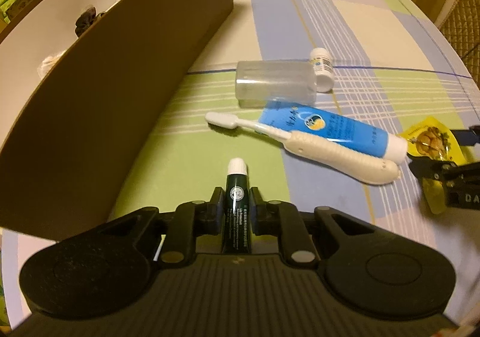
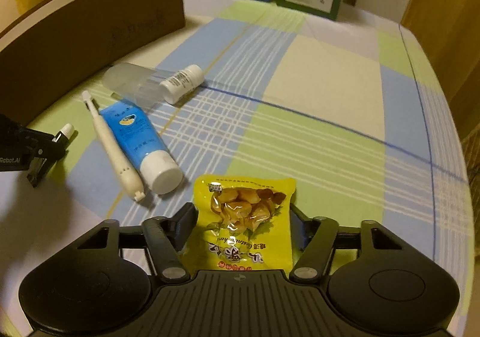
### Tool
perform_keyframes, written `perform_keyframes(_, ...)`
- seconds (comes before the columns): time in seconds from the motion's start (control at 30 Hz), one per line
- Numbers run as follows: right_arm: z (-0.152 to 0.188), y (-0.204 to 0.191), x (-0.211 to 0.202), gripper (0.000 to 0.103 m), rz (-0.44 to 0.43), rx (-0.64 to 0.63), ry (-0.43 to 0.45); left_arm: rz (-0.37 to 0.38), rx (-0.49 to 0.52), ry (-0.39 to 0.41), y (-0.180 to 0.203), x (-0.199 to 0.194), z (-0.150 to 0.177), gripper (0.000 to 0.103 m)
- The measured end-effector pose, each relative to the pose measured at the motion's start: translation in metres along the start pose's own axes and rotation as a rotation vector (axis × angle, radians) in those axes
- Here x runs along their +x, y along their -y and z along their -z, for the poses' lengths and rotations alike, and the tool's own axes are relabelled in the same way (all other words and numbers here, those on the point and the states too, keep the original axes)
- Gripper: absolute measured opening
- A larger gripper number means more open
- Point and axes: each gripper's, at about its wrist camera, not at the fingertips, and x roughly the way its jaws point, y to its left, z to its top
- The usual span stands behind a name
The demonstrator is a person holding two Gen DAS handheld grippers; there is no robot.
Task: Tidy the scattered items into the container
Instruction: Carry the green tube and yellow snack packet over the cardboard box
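Checked cloth in green, blue and cream covers the table point(image 2: 315, 91), with the brown cardboard container point(image 1: 120, 91) standing at ten o'clock in the left wrist view. Left gripper point(image 1: 237, 199) has its jaws clamped tight on a small dark green tube point(image 1: 237, 202), white cap pointing ahead toward twelve, close beside the container wall but not yet over it.

Over on the other side, the right gripper point(image 2: 240, 217) sits around a yellow snack packet point(image 2: 246, 217), jaws partly closed. The far pad looks near the packet's edge, the near one seems to meet it; I would not call that a firm grip.

Scattered at ten to eleven o'clock in the right view: a white toothbrush point(image 2: 114, 145) lying against a blue tube point(image 2: 141, 139), a clear plastic case point(image 2: 135, 82) and a little white bottle point(image 2: 181, 83) touching it.

Risks? That packet is slick and floppy; a pinch at its edges may buckle it and let it slide out on the lift. The green tube is thin and could catch on the tall container wall.
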Motion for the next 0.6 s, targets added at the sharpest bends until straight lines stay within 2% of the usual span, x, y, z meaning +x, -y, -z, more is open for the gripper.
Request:
perform_keyframes(0.3, 0.01, 0.002, -0.022, 0.052, -0.075, 0.064, -0.018, 0.044, -0.014, -0.022, 0.001, -0.019, 0.026, 0.013)
perform_keyframes(0.6, 0.0, -0.022, -0.06, 0.052, -0.148, 0.019, 0.028, 0.055, -0.049, 0.015, -0.007, -0.054, 0.043, 0.013)
